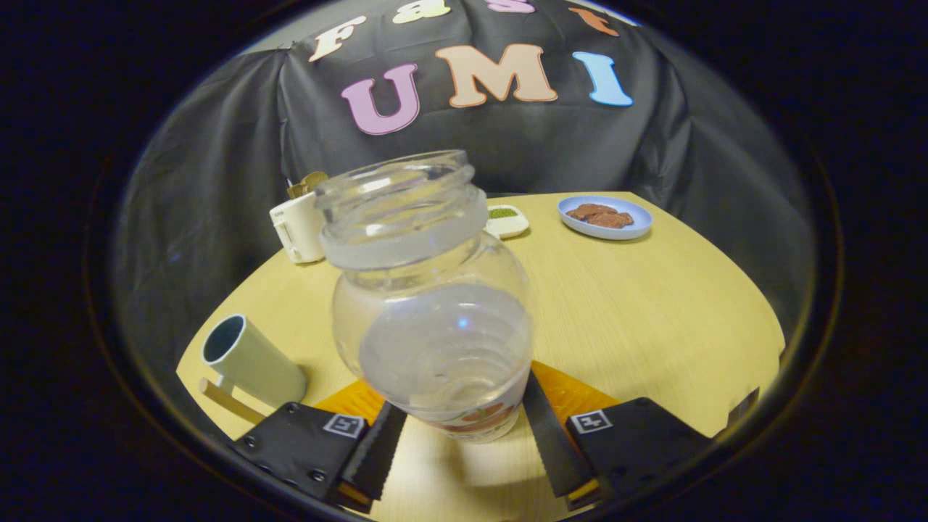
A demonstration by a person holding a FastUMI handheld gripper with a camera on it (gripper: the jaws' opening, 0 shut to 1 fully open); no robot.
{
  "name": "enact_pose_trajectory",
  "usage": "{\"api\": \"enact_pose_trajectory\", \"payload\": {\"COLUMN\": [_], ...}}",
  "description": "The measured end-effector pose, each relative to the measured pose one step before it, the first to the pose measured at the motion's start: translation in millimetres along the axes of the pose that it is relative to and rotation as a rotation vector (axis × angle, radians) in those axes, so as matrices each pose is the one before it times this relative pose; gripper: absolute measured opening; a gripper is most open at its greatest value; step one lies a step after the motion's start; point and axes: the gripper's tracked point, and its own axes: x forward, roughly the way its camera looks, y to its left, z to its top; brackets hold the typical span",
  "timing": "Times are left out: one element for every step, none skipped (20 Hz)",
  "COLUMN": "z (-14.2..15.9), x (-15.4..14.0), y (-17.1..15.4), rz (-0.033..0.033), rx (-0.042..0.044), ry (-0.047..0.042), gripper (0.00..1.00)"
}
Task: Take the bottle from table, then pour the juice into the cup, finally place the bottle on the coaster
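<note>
A clear plastic bottle (428, 290) with an open mouth and a printed label at its base sits between my fingers, leaning a little to the left. A small amount of clear liquid shows inside. My gripper (464, 420) is shut on the bottle, with one finger pressing each side of its lower body. An orange coaster (573, 395) lies on the table just under and behind the bottle's base; I cannot tell whether the base touches it. A pale green cup (250, 362) with a dark inside stands to the left of my left finger.
The round wooden table (652, 312) ends at the black cloth wall. At the far side stand a white container (297, 228), a small white dish with something green (505, 217) and a blue plate with brown pieces (605, 216). A tan stick (228, 401) lies by the cup.
</note>
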Motion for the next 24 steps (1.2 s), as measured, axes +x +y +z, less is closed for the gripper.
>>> {"api": "enact_pose_trajectory", "payload": {"z": [-2.60,-1.37,0.18,0.39,0.77,1.47,3.65,4.44,4.94,3.80,3.80,2.28,2.55,3.90,2.21,3.01,2.99,4.42,2.81,4.62,3.77,5.52,5.52,5.33], "x": [-1.55,-0.06,-3.16,-2.63,-2.48,-3.36,-2.97,-3.56,-3.66,-4.12,-2.87,-1.89,-3.18,-3.13,-2.27,-2.51,-1.19,-2.02,-1.07,-2.20,-1.62,-2.32,-1.02,-1.75], "y": [-2.58,0.89,1.13,3.01,4.35,2.79,2.37,1.73,-0.04,-1.68,-1.80,-0.66,-0.21,1.04,1.42,1.92,1.13,0.51,0.43,0.98,0.05,-0.09,-1.12,0.29], "rz": [-0.02208,-0.00580,0.00004,0.01179,0.01670,0.01568,0.00766,0.00652,-0.00274,-0.00565,-0.00163,0.00139,0.00592,0.00919,0.00767,0.00692,0.00451,-0.00141,-0.00186,-0.00147,-0.00723,-0.01034,-0.01694,-0.01308], "rx": [-0.01601,-0.01990,-0.01679,-0.00588,0.00535,0.00466,-0.00407,-0.01582,-0.02244,-0.02604,-0.02758,-0.02077,-0.01154,-0.00450,-0.00225,-0.00641,-0.01203,-0.01369,-0.01398,-0.01474,-0.01389,-0.01470,-0.01583,-0.01709], "ry": [0.02142,0.01473,0.01082,0.00487,0.00713,-0.00033,-0.00721,-0.00493,-0.00482,-0.00830,-0.00394,-0.00031,-0.00164,-0.00612,-0.00415,-0.00332,-0.00834,-0.00907,-0.00599,-0.00405,-0.00609,-0.00931,-0.01116,-0.00861], "gripper": [0.86,0.84,0.82,0.80,0.79,0.77,0.77,0.77,0.77,0.77,0.77,0.77,0.77,0.77,0.76,0.76,0.76,0.76,0.76,0.76,0.76,0.76,0.76,0.76]}}
